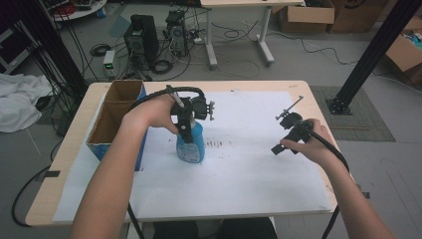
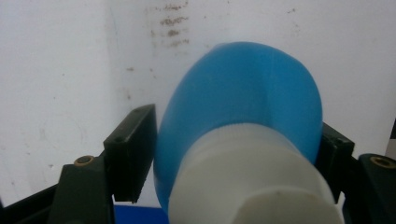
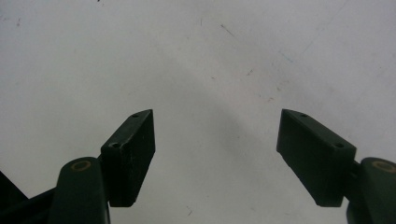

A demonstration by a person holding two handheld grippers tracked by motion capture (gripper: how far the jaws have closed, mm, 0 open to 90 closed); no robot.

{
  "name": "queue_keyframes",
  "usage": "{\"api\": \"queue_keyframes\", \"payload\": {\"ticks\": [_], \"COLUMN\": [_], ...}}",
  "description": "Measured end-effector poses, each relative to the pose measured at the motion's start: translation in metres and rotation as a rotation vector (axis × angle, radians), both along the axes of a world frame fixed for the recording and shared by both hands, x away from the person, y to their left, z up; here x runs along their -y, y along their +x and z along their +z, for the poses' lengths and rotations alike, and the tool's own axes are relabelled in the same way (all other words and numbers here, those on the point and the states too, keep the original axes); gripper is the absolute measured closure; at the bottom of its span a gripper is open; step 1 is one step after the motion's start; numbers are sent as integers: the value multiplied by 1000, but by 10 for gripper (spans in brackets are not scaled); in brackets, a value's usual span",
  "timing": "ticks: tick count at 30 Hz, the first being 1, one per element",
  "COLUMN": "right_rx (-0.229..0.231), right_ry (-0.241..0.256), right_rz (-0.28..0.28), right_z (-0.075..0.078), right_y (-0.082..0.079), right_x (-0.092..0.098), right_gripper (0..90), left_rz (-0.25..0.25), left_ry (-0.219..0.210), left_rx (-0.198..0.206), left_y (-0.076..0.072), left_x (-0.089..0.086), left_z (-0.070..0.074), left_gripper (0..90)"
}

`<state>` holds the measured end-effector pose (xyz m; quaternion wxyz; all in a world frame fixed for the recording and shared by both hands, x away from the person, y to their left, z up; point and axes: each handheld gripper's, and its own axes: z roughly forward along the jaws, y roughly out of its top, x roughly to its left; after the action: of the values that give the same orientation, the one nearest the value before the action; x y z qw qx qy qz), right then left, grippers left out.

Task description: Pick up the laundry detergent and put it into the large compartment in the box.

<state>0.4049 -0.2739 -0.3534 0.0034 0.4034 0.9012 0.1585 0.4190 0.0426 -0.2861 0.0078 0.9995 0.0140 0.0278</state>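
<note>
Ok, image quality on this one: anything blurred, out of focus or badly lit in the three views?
High view: evenly lit, soft overall, no glare on the white sheet. Left gripper view: the blue bottle and its white cap sit too close and are out of focus; the fingers are sharper. Right gripper view: the fingers are crisp, with a faint shadow on the sheet between them.

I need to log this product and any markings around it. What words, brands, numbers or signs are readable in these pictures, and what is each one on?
No text reads legibly.
Blue bottle: a label with white print shows on its front in the high view, too small and blurred to read.
Blue side of the cardboard box: no readable print.
White paper sheet: smudges, no writing.
Left hand-held gripper, right hand-held gripper: no markings.
</note>
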Motion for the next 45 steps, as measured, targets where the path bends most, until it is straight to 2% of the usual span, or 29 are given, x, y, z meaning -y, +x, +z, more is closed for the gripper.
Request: {"api": "queue_keyframes", "payload": {"ticks": [24, 29, 32, 34, 35, 36, 38, 41, 42, 45], "right_rx": [2, 1, 4, 8, 7, 8, 8, 13, 15, 14], "right_ry": [6, 5, 7, 6, 8, 8, 10, 7, 9, 7], "right_rz": [-6, -7, -4, -4, -4, -4, -5, -1, 1, -3], "right_z": [-2, -1, 0, 1, 1, 2, 3, 5, 6, 9], "right_y": [1, 1, 1, 0, 0, 0, -1, -1, -1, -2], "right_x": [2, 2, 2, 1, 1, 1, 1, 2, 2, 2], "right_gripper": [285, 286, 287, 286, 286, 287, 287, 286, 286, 287], "left_rz": [-51, -31, 8, 52, 52, 126, 201, 281, 297, 399], "left_ry": [-16, -21, -44, -51, -51, -56, -63, -73, -77, -94], "left_rx": [-1, -4, -15, -28, -28, -42, -51, -49, -40, -12], "left_y": [-1, 0, 1, 3, 3, 5, 7, 8, 8, 9], "left_x": [-2, -1, -2, -2, -2, -2, -2, -3, -4, -8], "left_z": [1, 4, 12, 19, 19, 28, 38, 55, 62, 80], "left_gripper": [350, 358, 361, 362, 362, 363, 363, 364, 364, 365]}}
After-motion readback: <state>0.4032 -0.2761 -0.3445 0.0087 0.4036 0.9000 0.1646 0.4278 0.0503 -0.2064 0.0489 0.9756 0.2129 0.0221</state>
